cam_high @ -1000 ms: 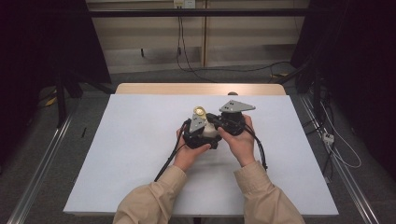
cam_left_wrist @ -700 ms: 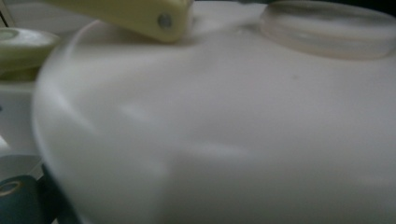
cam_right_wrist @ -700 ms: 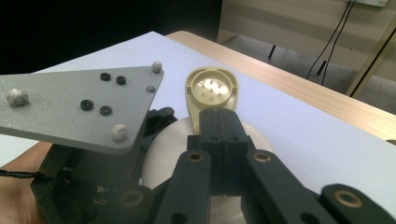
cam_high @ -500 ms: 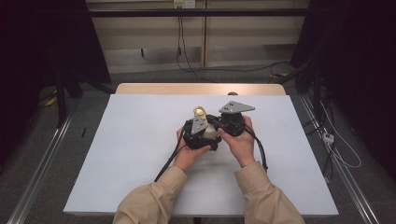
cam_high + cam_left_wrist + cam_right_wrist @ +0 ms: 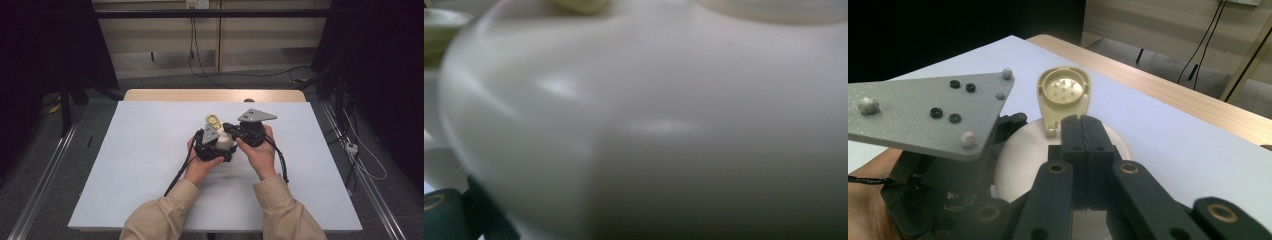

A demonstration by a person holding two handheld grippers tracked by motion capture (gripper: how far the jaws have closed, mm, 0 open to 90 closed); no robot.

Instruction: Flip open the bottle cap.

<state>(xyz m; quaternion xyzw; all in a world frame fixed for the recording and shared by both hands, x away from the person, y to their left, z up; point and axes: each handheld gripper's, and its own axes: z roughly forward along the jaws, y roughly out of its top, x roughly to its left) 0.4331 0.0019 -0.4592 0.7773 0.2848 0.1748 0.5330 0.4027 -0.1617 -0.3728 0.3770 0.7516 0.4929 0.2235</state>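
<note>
Two grippers: right gripper (image 5: pixel 1082 131) jaws pressed together; left gripper (image 5: pixel 212 145) jaws hidden behind white bottle (image 5: pixel 664 125).

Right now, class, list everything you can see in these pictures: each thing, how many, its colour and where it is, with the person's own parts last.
bottle: one, cream-white, rounded, mid-table between the two grippers.
flip cap: one, pale yellow, open and standing up at the bottle's top.
table: one, white top with a bare wooden strip along the far edge.
cables: several, black, hanging on the far wall and trailing on the floor.
left gripper: one, black with a grey plate, against the bottle's left side; whether its jaws are shut cannot be told.
right gripper: one, black with a grey plate, jaws shut, tips just below the cap.
hands: two, one on each gripper.
sleeves: two, tan, at the near edge.
</note>
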